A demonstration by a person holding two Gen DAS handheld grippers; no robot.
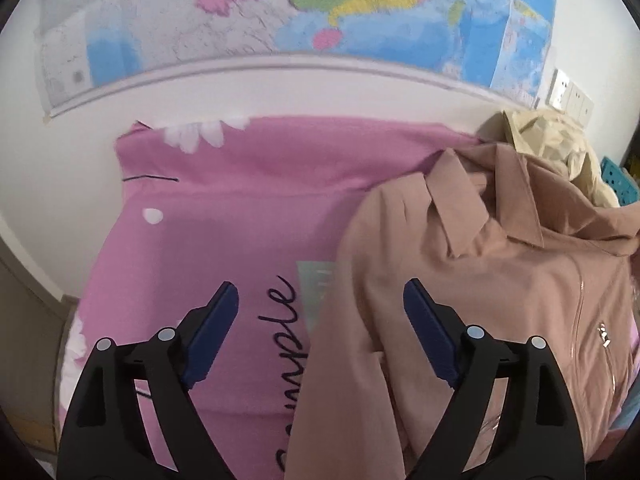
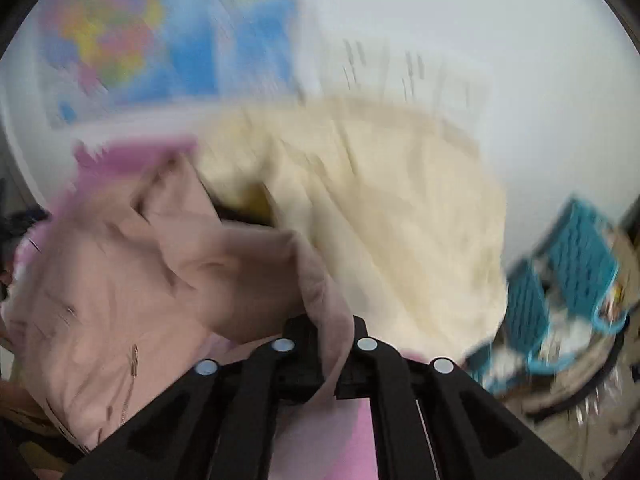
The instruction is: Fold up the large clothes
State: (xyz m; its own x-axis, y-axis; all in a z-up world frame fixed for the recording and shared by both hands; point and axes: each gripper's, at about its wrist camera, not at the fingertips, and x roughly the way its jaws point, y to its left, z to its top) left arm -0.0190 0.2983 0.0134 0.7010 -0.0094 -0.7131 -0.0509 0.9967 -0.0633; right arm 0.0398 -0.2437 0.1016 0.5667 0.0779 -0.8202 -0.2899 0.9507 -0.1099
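A dusty-pink zip jacket (image 1: 480, 288) with a collar lies on a pink bedsheet (image 1: 224, 224), its folded left side toward me. My left gripper (image 1: 320, 300) hangs open above the jacket's left edge, blue pads wide apart and nothing pinched between them. In the blurred right wrist view the same jacket (image 2: 132, 280) spreads to the left, and a strip of its fabric (image 2: 332, 344) runs down between the jaws of my right gripper (image 2: 326, 334), which is shut on it. The fingertips themselves are hidden under the cloth.
A cream garment (image 2: 372, 208) is heaped behind the jacket by the wall (image 1: 224, 92). A map poster (image 1: 304, 12) hangs above. Teal plastic baskets (image 2: 576, 256) stand at the right; wall sockets (image 1: 568, 94) sit above them. The sheet bears dark lettering (image 1: 294, 344).
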